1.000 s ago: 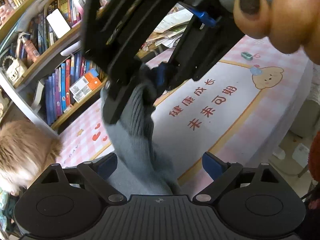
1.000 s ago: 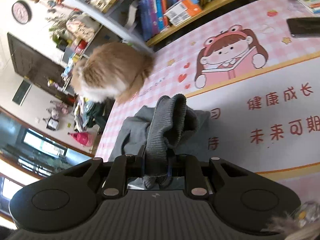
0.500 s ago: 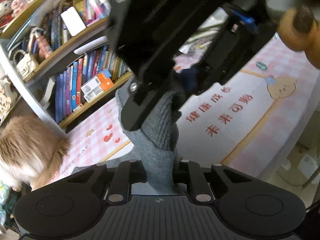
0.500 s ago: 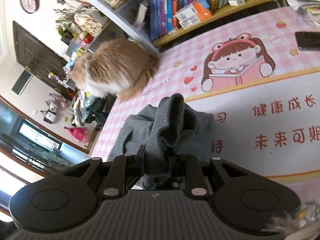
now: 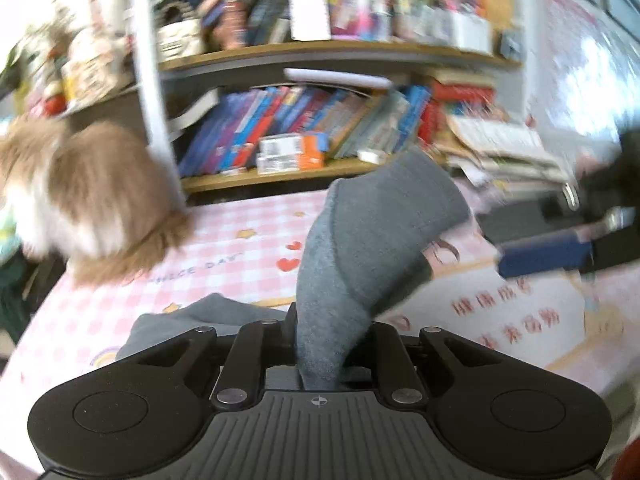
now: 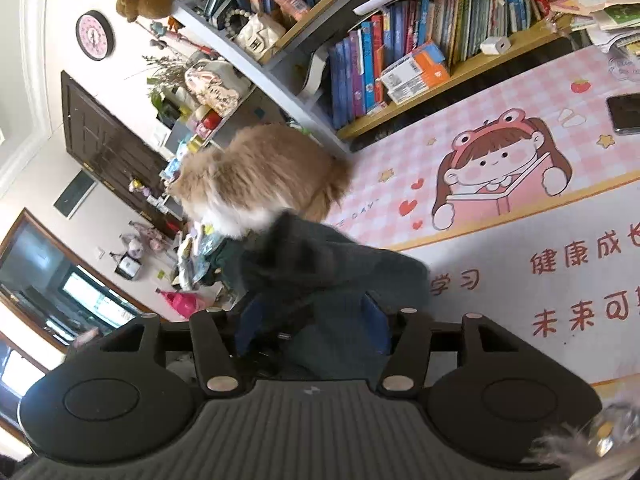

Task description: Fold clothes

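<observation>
Right now my left tool (image 5: 320, 344) is clamped on the grey knit garment (image 5: 372, 248), holding it above the counter (image 5: 248, 240) so it can be laid out for a fold. My right tool (image 6: 312, 328) is opening, with cloth between its fingers. It looks thick, ribbed and crumpled, trailing down near the fluffy cat (image 6: 260, 176).

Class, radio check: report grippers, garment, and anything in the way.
Left gripper shut on grey garment, lifted off the mat. Right gripper opening, garment between its jaws. Cat on the mat beside the garment.
</observation>
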`<act>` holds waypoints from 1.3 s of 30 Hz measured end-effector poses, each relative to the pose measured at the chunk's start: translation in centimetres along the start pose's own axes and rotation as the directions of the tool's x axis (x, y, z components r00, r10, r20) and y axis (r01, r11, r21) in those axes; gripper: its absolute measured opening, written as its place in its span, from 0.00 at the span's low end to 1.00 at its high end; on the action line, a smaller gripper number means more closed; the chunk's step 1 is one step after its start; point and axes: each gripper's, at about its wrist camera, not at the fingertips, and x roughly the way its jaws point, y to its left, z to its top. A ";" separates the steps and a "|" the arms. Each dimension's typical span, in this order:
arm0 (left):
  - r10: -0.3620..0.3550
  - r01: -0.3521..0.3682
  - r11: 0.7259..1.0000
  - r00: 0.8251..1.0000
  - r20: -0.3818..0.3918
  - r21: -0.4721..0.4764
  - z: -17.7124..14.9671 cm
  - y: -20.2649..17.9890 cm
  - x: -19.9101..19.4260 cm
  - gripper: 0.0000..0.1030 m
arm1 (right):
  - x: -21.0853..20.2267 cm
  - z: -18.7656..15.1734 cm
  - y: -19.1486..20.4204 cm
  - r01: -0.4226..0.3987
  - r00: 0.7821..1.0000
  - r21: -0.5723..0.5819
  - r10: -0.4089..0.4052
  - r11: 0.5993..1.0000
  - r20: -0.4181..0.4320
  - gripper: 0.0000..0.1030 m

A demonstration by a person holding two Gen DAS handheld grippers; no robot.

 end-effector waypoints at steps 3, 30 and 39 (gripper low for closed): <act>0.007 -0.005 0.997 0.999 0.032 -0.073 0.7 2.5 -0.7 0.14 | 0.6 -0.2 -0.5 0.033 0.999 0.019 -0.033 0.999 -0.004 0.52; -0.343 0.253 0.897 0.915 -0.210 -0.362 -7.3 21.9 -0.1 0.42 | 17.7 -6.7 5.8 0.336 0.915 -0.028 -0.334 0.941 -0.225 0.54; -0.408 0.303 0.777 0.910 -0.075 -0.552 -7.4 28.1 -0.8 0.80 | 17.3 -7.6 6.8 0.454 0.878 0.006 -0.447 0.891 -0.172 0.56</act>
